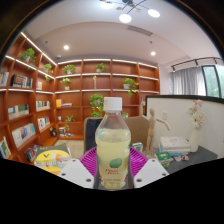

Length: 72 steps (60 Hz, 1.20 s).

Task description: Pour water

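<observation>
So a clear plastic bottle (112,150) is being held right between the gripper (112,166) fingers, upright, white cap on top, green label low down. The magenta pads (91,162) are seen pressed against both sides of the lower body, about at label height, so it's read as clamped on the bottle rather than just standing around it. The base of the bottle is hidden, so it can't be told whether it's lifted or still resting on something.

It looks nearly full, with pale liquid up close to the neck. That means it should be treated as fairly heavy for its size, and the weight will shift once it's tilted. Thin plastic like this is probably soft in the walls, so too hard a squeeze could dent it or push water out once the cap is off. The label area is likely the better place to be gripped, less slick than bare plastic. The cap looks still on, so pouring isn't started by my guess.

Behind it a chair (99,131) and a potted plant (96,102) are seen, with wooden shelves (40,90) of books and plants along the walls, and a table edge (190,157) off to the side. No cup or glass to be poured into can be made out.
</observation>
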### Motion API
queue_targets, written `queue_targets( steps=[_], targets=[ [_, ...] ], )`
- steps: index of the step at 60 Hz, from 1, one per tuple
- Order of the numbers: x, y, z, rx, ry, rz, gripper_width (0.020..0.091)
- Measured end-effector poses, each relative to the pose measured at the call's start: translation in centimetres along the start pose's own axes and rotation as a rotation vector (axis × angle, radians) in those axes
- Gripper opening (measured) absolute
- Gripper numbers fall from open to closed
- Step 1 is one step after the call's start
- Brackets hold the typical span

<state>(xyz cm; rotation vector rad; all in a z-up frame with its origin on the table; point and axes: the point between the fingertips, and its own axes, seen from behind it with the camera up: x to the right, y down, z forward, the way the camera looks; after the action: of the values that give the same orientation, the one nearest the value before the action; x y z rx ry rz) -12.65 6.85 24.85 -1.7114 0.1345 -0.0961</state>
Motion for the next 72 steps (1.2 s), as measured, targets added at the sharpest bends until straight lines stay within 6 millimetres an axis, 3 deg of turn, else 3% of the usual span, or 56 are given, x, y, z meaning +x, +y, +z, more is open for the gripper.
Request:
queue_targets(
  steps=[6, 7, 16, 29, 40, 48, 53, 58, 65, 72],
  targets=[
    [2.3, 3.2, 1.2, -0.059, 0.051, -0.045, 0.0396],
    [3.5, 4.1, 1.9, -0.064, 0.053, -0.05, 0.0396],
    [6.4, 8.6, 4.5, -0.119, 0.087, -0.059, 0.0396],
    [8.2, 15.0, 5.9, -0.192, 0.094, -0.065, 0.0406],
    [8.5, 14.7, 5.8, -0.138, 0.064, 0.02, 0.0417],
    [8.6, 14.9, 6.0, -0.138, 0.064, 0.0, 0.0505],
    [9.4, 16.3, 5.4, -0.193, 0.11, -0.031, 0.0715],
    [9.1, 17.6, 3.8, -0.243, 0.115, -0.069, 0.08],
    [7.5, 17.9, 0.4, -0.232, 0.077, -0.063, 0.0804],
    [6.7, 17.4, -4.5, -0.228, 0.046, -0.061, 0.0806]
  ],
)
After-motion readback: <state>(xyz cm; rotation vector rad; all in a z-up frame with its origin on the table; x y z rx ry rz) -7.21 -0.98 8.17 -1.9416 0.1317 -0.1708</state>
